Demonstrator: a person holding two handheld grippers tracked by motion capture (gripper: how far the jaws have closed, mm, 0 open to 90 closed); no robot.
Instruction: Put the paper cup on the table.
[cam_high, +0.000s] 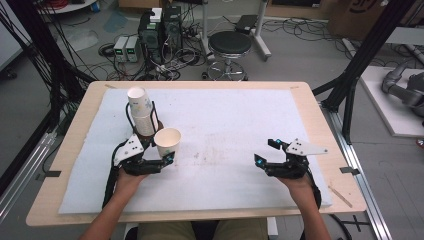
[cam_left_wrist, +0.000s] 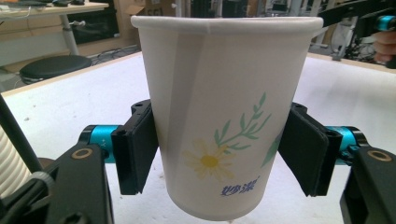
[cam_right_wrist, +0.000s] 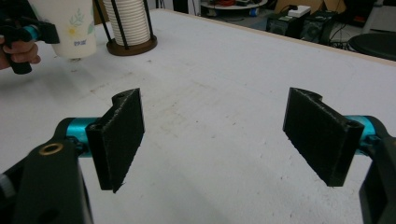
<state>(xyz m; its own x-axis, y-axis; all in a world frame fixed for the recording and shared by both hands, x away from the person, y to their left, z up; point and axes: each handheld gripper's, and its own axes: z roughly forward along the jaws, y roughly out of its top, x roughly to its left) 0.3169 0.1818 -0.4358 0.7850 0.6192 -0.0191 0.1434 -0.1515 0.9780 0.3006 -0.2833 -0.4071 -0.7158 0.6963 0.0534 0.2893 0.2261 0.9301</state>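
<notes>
High view, left tongs gripping upright cup

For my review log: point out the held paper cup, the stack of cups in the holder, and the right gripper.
Paper cup (cam_left_wrist: 219, 116), left gripper view, on its printed side wall.
Stack of cups (cam_high: 141, 111), high view, on the stack's upper side.
Right gripper (cam_right_wrist: 212, 135), right gripper view, midway between its open jaws.

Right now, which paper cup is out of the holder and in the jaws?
The single daisy-print paper cup, upright and clamped by the left gripper just right of the holder. The other cups sit nested in a stack inside that holder.
</notes>
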